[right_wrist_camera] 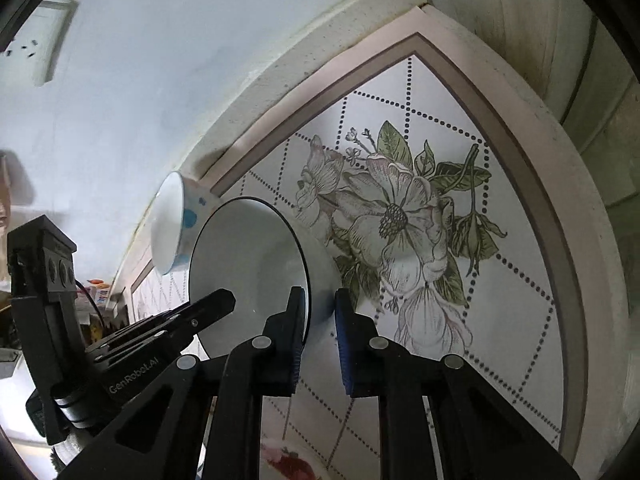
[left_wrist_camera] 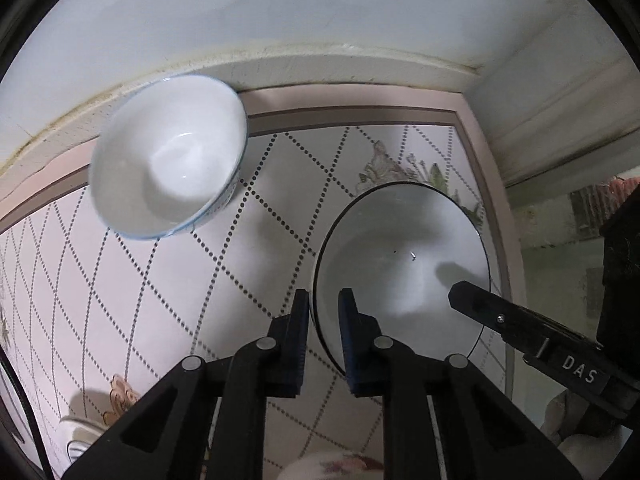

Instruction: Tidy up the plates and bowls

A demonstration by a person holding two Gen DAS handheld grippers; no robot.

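A white bowl with a thin black rim sits on the patterned tabletop. My left gripper straddles its left rim with a narrow gap, one finger inside and one outside. My right gripper straddles the same bowl's rim on the other side; its finger shows in the left wrist view. A second white bowl with a blue rim and blue dots sits near the wall, apart from both grippers; it also shows in the right wrist view.
The tabletop has a dotted diamond pattern and a large flower print, with a pink border against a white wall. A floral dish lies at the near edge.
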